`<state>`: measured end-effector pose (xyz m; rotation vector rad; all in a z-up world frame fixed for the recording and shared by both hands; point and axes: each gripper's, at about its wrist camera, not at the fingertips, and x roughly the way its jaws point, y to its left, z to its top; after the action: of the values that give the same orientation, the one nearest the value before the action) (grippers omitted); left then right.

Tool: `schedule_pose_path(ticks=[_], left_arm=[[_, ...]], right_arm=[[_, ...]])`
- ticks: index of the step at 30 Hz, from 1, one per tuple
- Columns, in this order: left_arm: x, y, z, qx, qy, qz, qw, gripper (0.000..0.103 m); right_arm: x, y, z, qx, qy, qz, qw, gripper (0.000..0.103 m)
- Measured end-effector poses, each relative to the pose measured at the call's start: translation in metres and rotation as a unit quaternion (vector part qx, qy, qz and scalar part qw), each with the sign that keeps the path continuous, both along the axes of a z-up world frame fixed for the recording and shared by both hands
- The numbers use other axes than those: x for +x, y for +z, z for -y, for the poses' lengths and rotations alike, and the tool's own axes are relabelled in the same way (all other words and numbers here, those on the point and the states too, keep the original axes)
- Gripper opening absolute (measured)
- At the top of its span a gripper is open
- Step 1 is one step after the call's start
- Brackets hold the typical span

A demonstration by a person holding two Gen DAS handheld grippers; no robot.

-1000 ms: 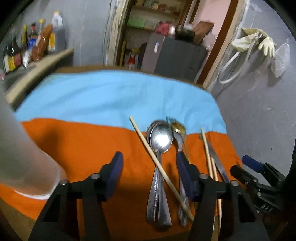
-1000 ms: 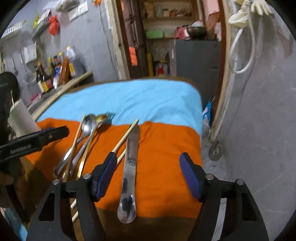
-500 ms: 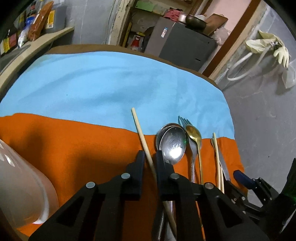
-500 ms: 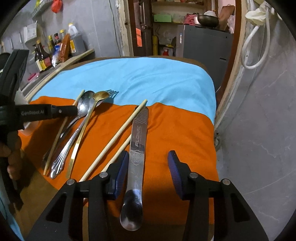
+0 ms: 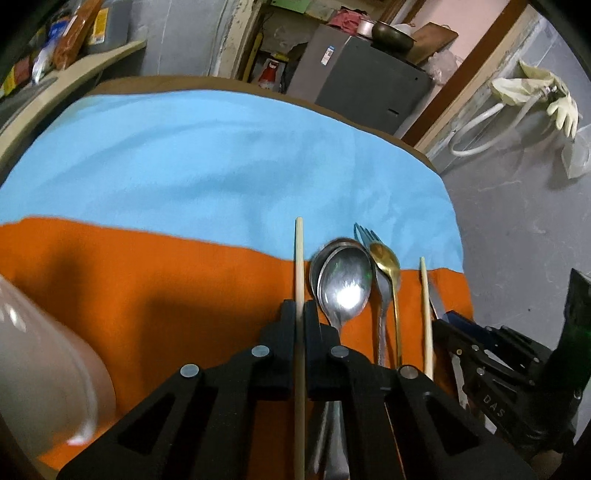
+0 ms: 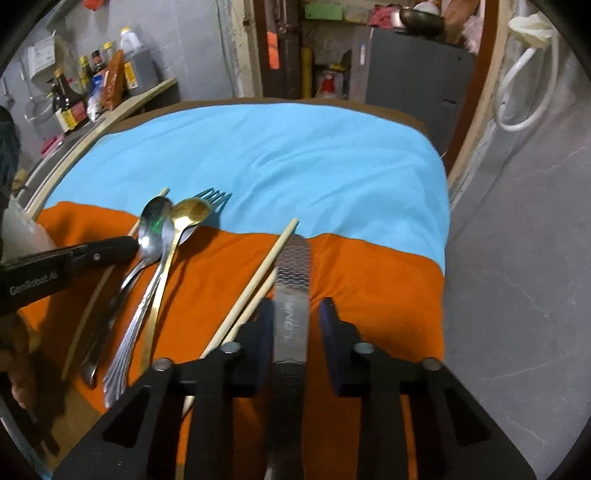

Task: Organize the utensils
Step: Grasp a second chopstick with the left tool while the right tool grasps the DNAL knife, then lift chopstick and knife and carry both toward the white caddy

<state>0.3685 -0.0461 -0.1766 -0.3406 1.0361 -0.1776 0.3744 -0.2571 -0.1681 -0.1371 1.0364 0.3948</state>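
"What kind of room is this?"

"A home kitchen. Sauce bottles (image 6: 66,99) stand on a counter (image 6: 110,118) left of the table with the blue and orange cloth (image 6: 258,155)."

"What else?"

"Spoons (image 6: 155,225) and a fork (image 6: 212,197) lie on that cloth. Behind the table is a grey cabinet (image 5: 365,81) with a metal bowl (image 5: 391,35) on top. Rubber gloves (image 5: 546,99) hang on the wall to its right."

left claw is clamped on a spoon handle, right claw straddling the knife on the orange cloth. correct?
Not quite. The left claw is clamped on a chopstick, not a spoon; the left wrist view shows the spoon lying just beside it. The rest holds: the right claw straddles the knife on the orange cloth, jaws closing.
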Motion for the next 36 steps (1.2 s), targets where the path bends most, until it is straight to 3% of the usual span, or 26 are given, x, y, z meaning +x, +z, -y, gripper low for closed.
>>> schedule_pose_path(ticks=[7, 15, 17, 19, 25, 36], left_arm=[[-0.027, 0.002, 0.001, -0.006, -0.018, -0.013, 0.9997, 0.002], [-0.024, 0.005, 0.002, -0.014, -0.02, -0.022, 0.9994, 0.002], [-0.035, 0.012, 0.003, -0.029, -0.015, 0.002, 0.9995, 0.002], [-0.049, 0.023, 0.004, -0.032, -0.013, 0.037, 0.9987, 0.002], [-0.086, 0.044, 0.011, -0.036, -0.019, 0.117, 0.9923, 0.002], [-0.114, 0.078, 0.004, -0.06, 0.007, 0.212, 0.9754, 0.002]], right_arm=[[-0.02, 0.003, 0.006, -0.002, 0.011, -0.022, 1.0, 0.018], [-0.014, 0.002, 0.004, 0.008, 0.003, -0.026, 1.0, 0.017], [-0.016, 0.002, 0.009, 0.026, 0.0, -0.023, 0.999, 0.016], [-0.025, 0.007, 0.022, 0.085, -0.009, -0.012, 0.996, 0.016], [-0.065, 0.026, 0.035, 0.156, -0.021, 0.074, 0.985, 0.016], [-0.093, 0.069, 0.027, 0.236, -0.005, 0.168, 0.957, 0.016]])
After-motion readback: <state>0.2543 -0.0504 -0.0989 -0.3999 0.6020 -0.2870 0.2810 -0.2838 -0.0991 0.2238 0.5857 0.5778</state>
